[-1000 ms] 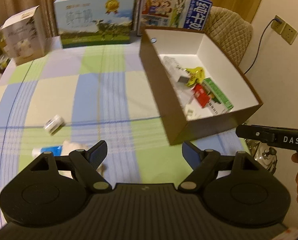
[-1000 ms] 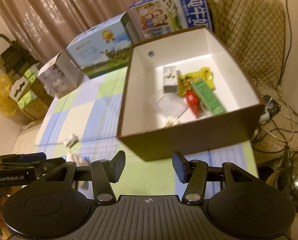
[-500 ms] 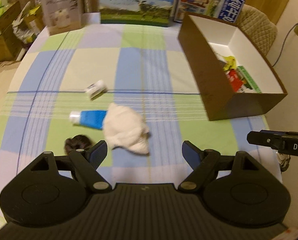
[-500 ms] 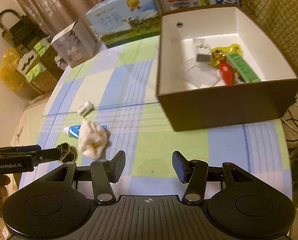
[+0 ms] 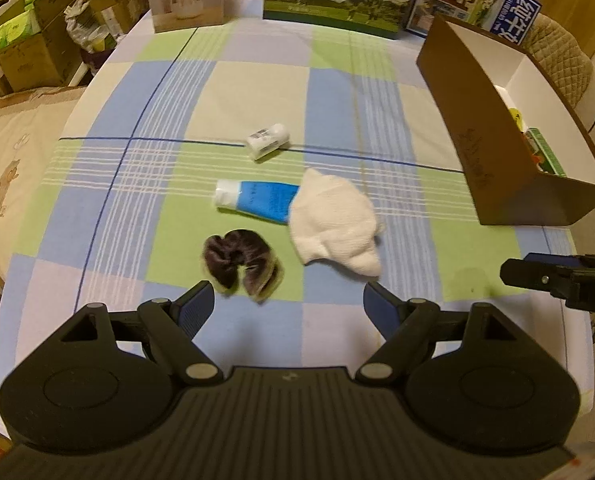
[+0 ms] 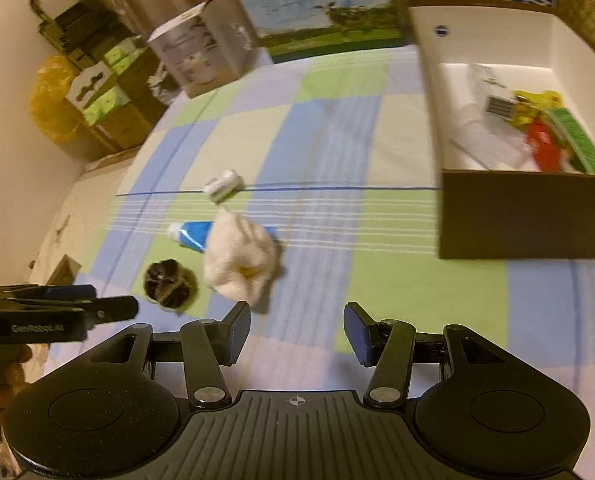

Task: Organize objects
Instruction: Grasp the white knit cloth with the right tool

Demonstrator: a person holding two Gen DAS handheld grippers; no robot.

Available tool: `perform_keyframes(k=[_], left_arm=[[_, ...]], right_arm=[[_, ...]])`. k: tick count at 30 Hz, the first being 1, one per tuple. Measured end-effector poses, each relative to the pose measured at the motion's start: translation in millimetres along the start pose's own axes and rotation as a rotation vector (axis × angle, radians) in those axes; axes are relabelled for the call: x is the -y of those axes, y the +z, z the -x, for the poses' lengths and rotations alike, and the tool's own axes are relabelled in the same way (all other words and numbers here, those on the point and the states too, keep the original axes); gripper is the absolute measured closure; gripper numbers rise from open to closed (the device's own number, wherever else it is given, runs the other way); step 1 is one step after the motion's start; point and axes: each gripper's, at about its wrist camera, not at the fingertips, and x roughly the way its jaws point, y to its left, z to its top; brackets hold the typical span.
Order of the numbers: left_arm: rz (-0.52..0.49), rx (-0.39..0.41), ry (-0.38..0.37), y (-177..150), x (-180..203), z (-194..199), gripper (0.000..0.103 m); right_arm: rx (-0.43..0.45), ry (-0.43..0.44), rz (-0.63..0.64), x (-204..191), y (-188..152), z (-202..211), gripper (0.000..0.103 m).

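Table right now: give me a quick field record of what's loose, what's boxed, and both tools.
loose on cloth: scrunchie; white cloth lying over the end of a blue tube; small white bottle
box: open; holds green, red, yellow and white packets
left tool: open, empty, nearest the scrunchie
right tool: open, empty, near the white cloth

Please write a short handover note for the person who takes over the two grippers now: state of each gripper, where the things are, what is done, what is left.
Left gripper: open, empty, above the dark scrunchie.
Right gripper: open, empty, near the white cloth.
On the checked tablecloth: scrunchie, cloth lying over the end of the blue tube, small white bottle on its side.
Done: brown box already holds several small packets.
Left: move these four things into the box.
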Motion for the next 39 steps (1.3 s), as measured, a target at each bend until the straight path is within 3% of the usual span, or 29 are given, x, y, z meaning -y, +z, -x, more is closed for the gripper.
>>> perform_keyframes(k=[6,14,34,39], left_arm=[[0.013,-0.005,0.004,3,-19,-5,0.024],[0.021,-0.005,0.015,13,-45,-18,0.024],[-0.012,-0.039,0.015,44,-87,-60,0.024],[-0.031,-0.045,0.001,51,-85,-69,0.024]], right_arm=[[-0.012,0.031,0.003,-14,9,-26,0.053],[-0.029,0.016,0.018,-25,21,-63,0.042],[-0.057,-0.05,0.012,-40,32,-129,0.042],[-0.027,-0.028,0.044,-40,29,-127,0.072]])
